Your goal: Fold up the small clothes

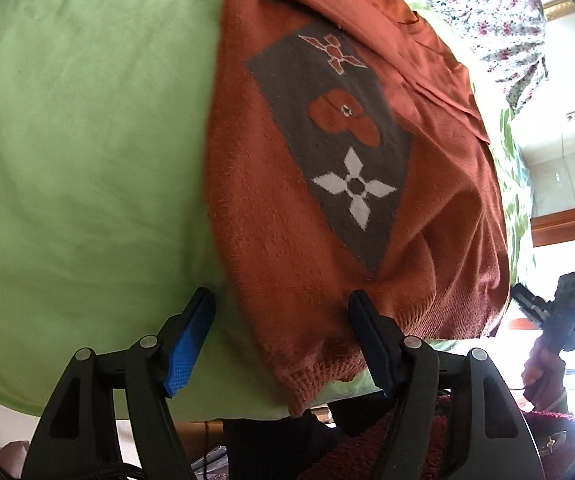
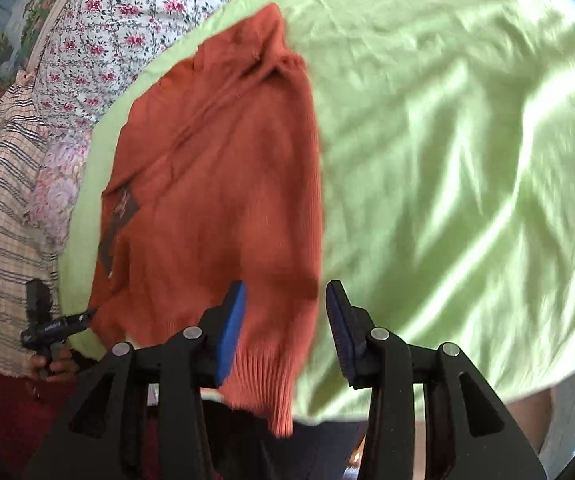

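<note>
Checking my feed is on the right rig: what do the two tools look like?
Both match: the left tool and right tool have black, triangular cut-out fingers with silver pivot pins and blue textured pads. No cables or markings are visible on them.

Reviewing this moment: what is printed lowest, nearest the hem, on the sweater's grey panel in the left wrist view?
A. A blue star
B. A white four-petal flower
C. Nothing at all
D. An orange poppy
B. The white four-petal flower sits at the hem end of the grey panel on the orange sweater.
</note>
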A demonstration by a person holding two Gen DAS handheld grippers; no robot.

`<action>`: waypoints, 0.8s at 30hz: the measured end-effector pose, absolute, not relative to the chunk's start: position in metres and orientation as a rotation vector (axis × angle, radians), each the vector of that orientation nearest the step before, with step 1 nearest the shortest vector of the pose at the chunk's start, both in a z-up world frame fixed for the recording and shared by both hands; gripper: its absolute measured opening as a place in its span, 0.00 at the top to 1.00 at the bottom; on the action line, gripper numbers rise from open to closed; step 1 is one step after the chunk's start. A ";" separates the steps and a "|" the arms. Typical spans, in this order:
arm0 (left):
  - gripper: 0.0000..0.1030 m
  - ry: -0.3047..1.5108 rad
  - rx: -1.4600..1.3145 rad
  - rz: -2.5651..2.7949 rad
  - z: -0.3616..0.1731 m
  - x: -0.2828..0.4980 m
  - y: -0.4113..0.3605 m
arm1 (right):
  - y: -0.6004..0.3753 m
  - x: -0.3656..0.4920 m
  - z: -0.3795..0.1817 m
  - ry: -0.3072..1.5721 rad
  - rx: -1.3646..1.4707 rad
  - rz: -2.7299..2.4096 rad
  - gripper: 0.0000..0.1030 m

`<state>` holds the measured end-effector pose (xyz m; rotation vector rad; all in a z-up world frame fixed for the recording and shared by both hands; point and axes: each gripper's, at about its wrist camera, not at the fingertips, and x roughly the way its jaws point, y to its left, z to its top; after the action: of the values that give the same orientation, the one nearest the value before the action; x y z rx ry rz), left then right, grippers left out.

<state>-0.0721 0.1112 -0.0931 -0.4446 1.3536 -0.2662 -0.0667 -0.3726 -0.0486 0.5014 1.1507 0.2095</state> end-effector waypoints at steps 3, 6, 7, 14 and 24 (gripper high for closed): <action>0.84 1.357 -0.449 -0.312 -0.095 -0.068 0.106 | -0.366 -0.078 -0.069 1.188 0.550 0.249 0.58; 0.94 1.350 -0.376 -0.329 -0.093 -0.068 0.096 | -0.356 -0.080 -0.076 1.155 0.585 0.291 0.74; 0.94 1.329 -0.347 -0.345 -0.086 -0.069 0.094 | -0.353 -0.081 -0.077 1.151 0.597 0.309 0.87; 0.97 1.233 -0.334 -0.352 -0.057 -0.085 0.129 | -0.377 -0.094 -0.051 1.068 0.642 0.393 0.91; 0.44 1.373 -0.494 -0.394 -0.102 -0.087 0.138 | -0.382 -0.081 -0.087 1.188 0.653 0.397 0.72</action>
<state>-0.0868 0.1381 -0.1018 -0.4940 1.3728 -0.3945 -0.0810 -0.3824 -0.0872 0.6534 1.1883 0.3970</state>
